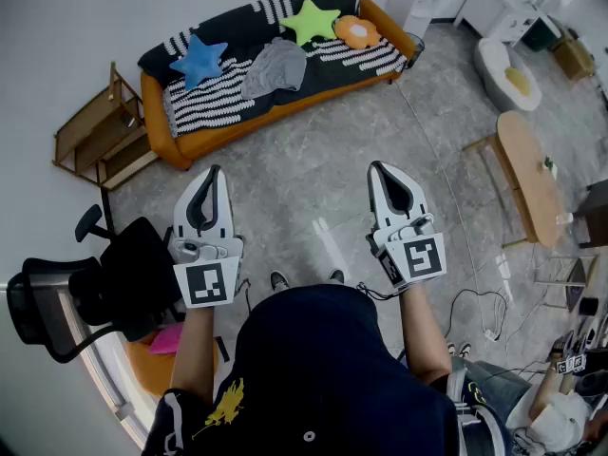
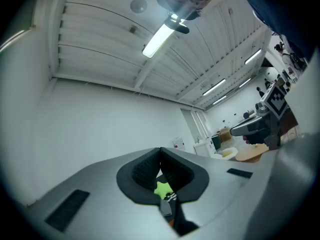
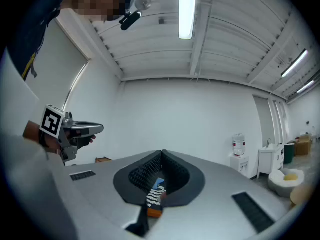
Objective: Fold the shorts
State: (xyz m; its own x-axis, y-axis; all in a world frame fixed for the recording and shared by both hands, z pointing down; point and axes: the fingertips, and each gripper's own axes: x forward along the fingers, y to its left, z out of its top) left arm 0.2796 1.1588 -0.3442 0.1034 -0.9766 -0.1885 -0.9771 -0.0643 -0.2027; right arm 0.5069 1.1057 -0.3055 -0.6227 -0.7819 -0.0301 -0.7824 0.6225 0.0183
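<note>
Nothing folded yet, the shorts (image 1: 274, 67) lie crumpled mid-seat on the sofa (image 1: 237, 129). Left gripper (image 1: 213, 172) and right gripper (image 1: 378, 168) are both closed on nothing, well short of the sofa

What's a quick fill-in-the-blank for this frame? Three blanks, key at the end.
1. The grey shorts lie on the ____, not yet picked up.
2. The star cushion just left of the shorts is ____.
3. The left hand-held gripper and the right hand-held gripper are both ____, holding nothing.
Missing words: sofa; blue; shut.
</note>
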